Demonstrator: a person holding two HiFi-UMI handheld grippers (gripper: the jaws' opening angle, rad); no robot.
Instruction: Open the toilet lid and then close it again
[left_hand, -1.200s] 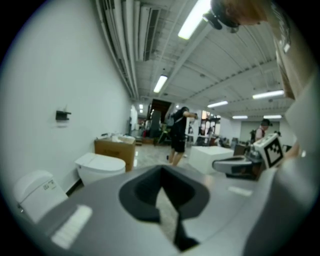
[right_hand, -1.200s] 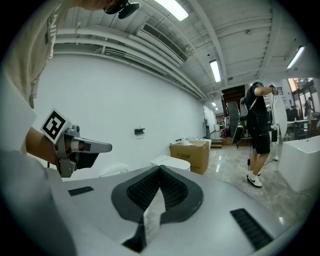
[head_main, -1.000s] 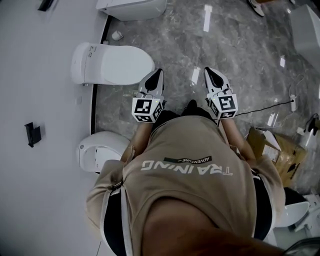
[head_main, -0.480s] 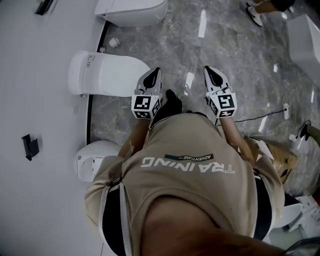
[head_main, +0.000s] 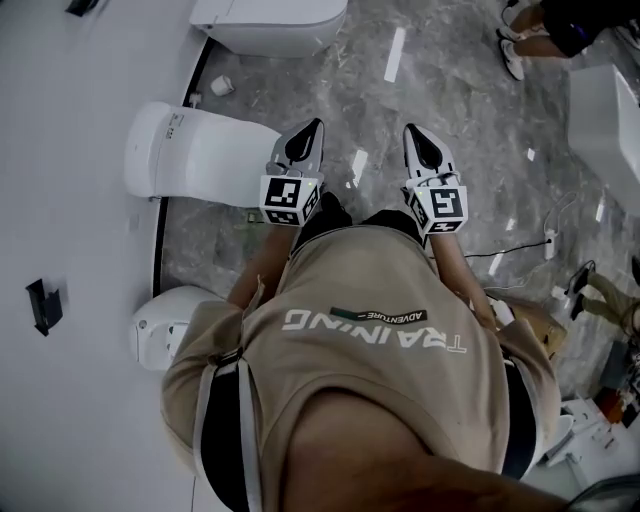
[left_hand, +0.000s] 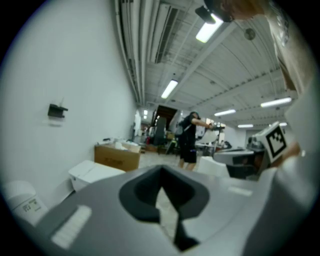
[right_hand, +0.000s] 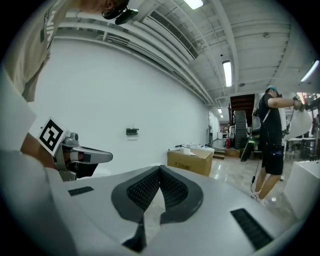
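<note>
A white toilet (head_main: 190, 155) with its lid down stands against the white wall at the left of the head view. My left gripper (head_main: 305, 135) hovers just right of its front end, apart from it, shut and holding nothing. My right gripper (head_main: 418, 142) is level with it further right over the marble floor, shut and holding nothing too. In the left gripper view the closed jaws of the left gripper (left_hand: 161, 169) point down the room, with a white toilet (left_hand: 20, 197) low at the left. The right gripper view shows the right gripper (right_hand: 160, 167) with its ridged pads together.
A second toilet (head_main: 270, 20) sits at the top, a third toilet (head_main: 160, 320) at lower left. A black bracket (head_main: 40, 305) hangs on the wall. Cables and a power strip (head_main: 548, 240) lie on the floor at right. A person (right_hand: 270, 140) and a cardboard box (right_hand: 190, 161) stand ahead.
Both grippers have been carried forward together, still shut. The lidded toilet has slid left and down in the head view, and someone's legs have come into view at the top right.
</note>
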